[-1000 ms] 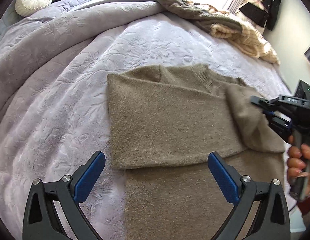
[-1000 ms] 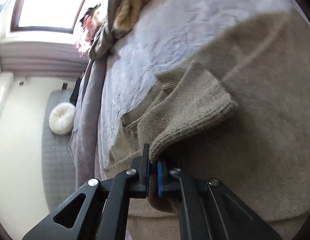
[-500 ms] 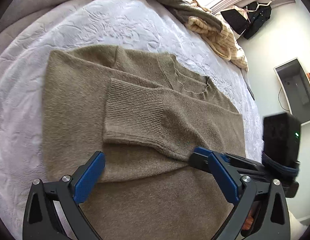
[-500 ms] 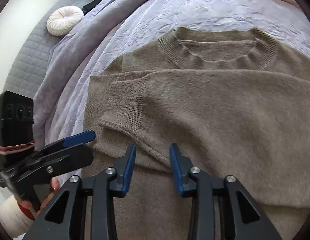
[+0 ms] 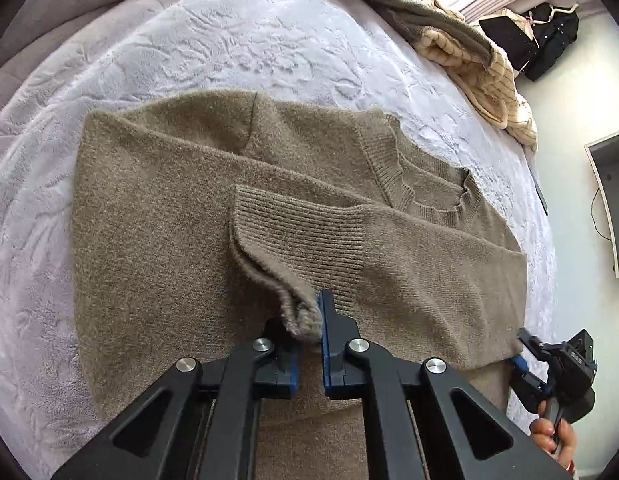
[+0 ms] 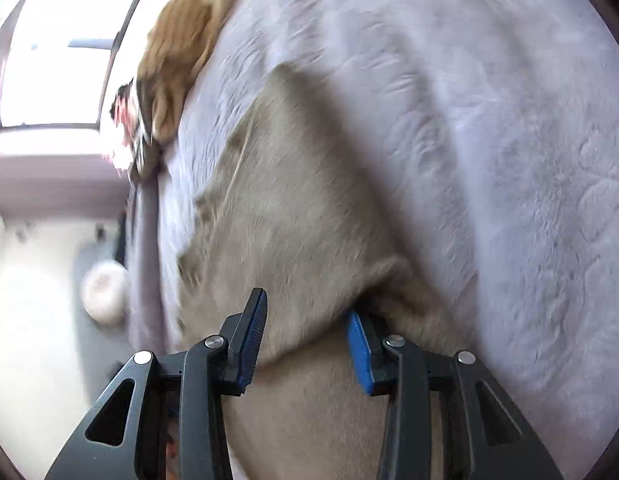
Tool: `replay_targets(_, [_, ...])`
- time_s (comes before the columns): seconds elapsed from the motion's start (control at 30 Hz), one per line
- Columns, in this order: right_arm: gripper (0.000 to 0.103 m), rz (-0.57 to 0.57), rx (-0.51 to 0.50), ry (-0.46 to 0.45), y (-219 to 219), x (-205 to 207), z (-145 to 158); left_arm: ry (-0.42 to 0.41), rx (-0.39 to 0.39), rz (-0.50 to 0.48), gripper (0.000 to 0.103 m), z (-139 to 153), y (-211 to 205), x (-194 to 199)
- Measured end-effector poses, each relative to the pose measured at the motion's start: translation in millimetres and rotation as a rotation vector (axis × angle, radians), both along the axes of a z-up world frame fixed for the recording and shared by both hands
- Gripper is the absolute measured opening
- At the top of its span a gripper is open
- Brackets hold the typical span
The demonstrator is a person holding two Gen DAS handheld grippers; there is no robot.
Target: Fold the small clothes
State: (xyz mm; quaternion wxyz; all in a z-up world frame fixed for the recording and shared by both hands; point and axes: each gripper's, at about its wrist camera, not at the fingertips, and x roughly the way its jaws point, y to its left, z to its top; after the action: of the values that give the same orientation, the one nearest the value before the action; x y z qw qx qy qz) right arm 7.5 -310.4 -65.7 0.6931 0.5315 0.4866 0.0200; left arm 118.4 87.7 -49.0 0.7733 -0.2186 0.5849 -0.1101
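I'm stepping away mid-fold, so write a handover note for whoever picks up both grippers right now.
Left hand-held gripper: shut on the ribbed cuff of the sleeve folded across the sweater's chest.
Right hand-held gripper: jaws closing, sweater edge between them, not yet pinched; that view is blurred.
Sweater: flat on the bedspread, collar away from you.
Done: both sleeves are folded in over the front.
Left: straighten the cuff, then fold the body and set it aside.

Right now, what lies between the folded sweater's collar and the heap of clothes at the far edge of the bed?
In the left wrist view, only bare blanket lies between the collar and the heap of clothes.
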Motion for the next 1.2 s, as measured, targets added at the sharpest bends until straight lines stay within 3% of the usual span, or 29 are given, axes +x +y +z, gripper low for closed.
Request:
replay_targets(0.03, [0.006,-0.026,0.027,0.011,-5,2,-6,-0.02,0.007,0.006,0.009,6,1,-4])
replay_targets(0.07, [0.006,-0.028,0.026,0.017,-9,5,-7,-0.041,0.017,0.009,0.009,11,1,-8])
replay_targets(0.13, [0.006,0.045,-0.072,-0.047,-9,16,9,-0.071,0.053,0.004,0.009,17,1,-17])
replay_targets(0.2, [0.006,0.135,-0.162,-0.086,-9,22,20,-0.054,0.068,-0.009,0.009,10,1,-21])
replay_targets(0.27, [0.006,0.189,-0.194,-0.063,-9,27,15,-0.029,0.071,-0.003,0.009,0,2,-24])
replay_targets(0.37, [0.006,0.209,-0.176,-0.043,-12,28,-4,-0.046,0.067,0.005,0.009,3,8,-33])
replay_targets(0.57, [0.009,0.231,-0.18,-0.034,-22,13,0,-0.056,0.165,-0.009,0.01,13,16,-53])
replay_targets(0.67, [0.026,0.264,-0.194,-0.02,-15,8,16,-0.03,0.246,-0.006,0.01,19,16,-58])
replay_targets(0.7, [0.04,0.279,-0.212,-0.03,-13,4,25,-0.021,0.279,-0.006,0.01,20,15,-59])
replay_targets(0.73, [0.047,0.285,-0.232,-0.041,-15,-2,33,-0.014,0.306,-0.008,0.01,21,14,-60])
replay_targets(0.77, [0.047,0.285,-0.266,-0.057,-16,-7,42,-0.011,0.32,-0.01,0.01,21,14,-61])
replay_targets(0.8, [0.047,0.273,-0.311,-0.072,-20,-10,50,-0.01,0.325,-0.011,0.017,22,14,-63])
replay_targets(0.83, [0.047,0.257,-0.334,-0.078,-25,-10,54,-0.012,0.332,-0.01,0.034,22,13,-64])
replay_targets(0.87, [0.048,0.241,-0.341,-0.077,-30,-8,54,-0.011,0.34,-0.005,0.087,22,13,-65])
replay_targets(0.9, [0.048,0.221,-0.335,-0.064,-36,-4,50,-0.018,0.36,0.013,0.103,24,13,-67])
replay_targets(1.1, [0.048,0.219,-0.117,-0.013,-41,18,5,-0.039,0.39,0.024,0.103,30,9,-68])
replay_targets(1.13, [0.041,0.225,-0.101,0.004,-38,19,-1,-0.034,0.399,0.026,0.103,30,8,-67])
replay_targets(1.2, [0.016,0.24,-0.131,0.037,-34,21,-3,-0.015,0.409,0.027,0.103,29,5,-66])
